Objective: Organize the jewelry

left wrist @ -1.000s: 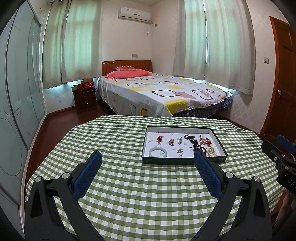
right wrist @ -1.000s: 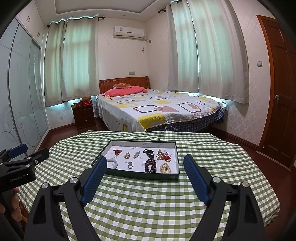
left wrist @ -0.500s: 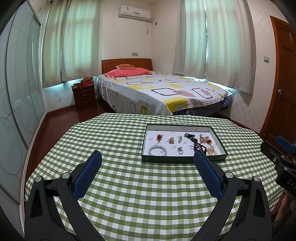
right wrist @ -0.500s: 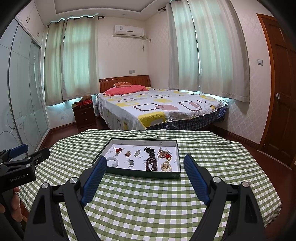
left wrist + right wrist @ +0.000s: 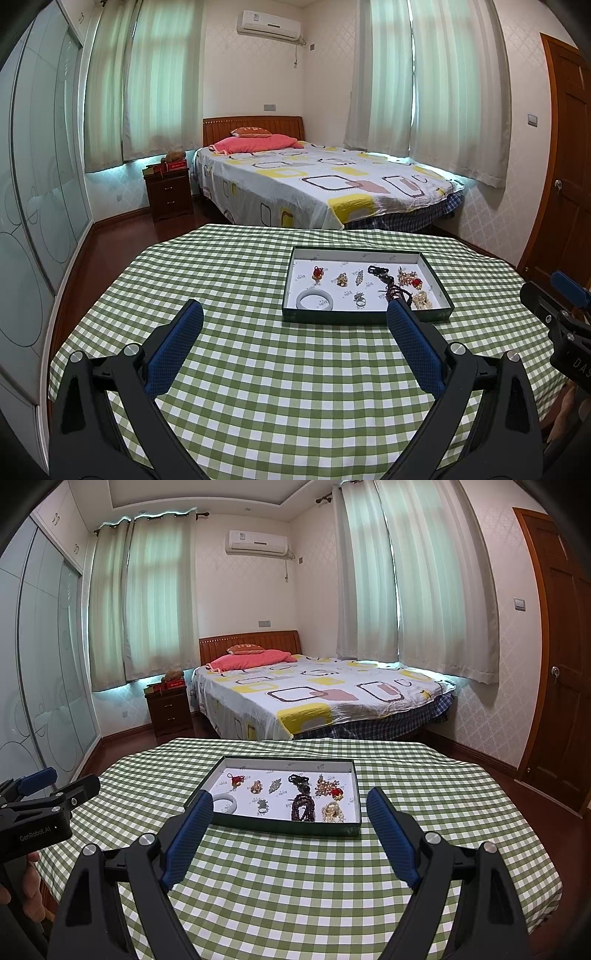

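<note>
A shallow dark green tray point(image 5: 364, 317) point(image 5: 273, 827) with a white floor lies on the green checked tablecloth point(image 5: 266, 369) point(image 5: 295, 886). Inside it are a pale bangle point(image 5: 315, 300) point(image 5: 225, 802), a red charm point(image 5: 318, 273) point(image 5: 236, 780), small brooches, a ring point(image 5: 360, 300) point(image 5: 262, 806), a dark bead string point(image 5: 389, 282) point(image 5: 302, 805) and pearly pieces point(image 5: 422, 299) point(image 5: 332, 811). My left gripper point(image 5: 295, 321) hovers open over the cloth, short of the tray. My right gripper point(image 5: 290, 805) is open too, its fingertips framing the tray's near rim, with nothing held.
Beyond the table stand a bed point(image 5: 325, 184) point(image 5: 317, 698) with a patterned sheet and a dark nightstand point(image 5: 169, 194) point(image 5: 169, 710). A wooden door point(image 5: 565, 155) point(image 5: 561, 657) is at the right, and frosted wardrobe panels point(image 5: 37, 184) are on the left.
Both views have tilted up slightly, so the tray sits a bit lower in each picture. Nothing in the tray has moved and both grippers remain open.
</note>
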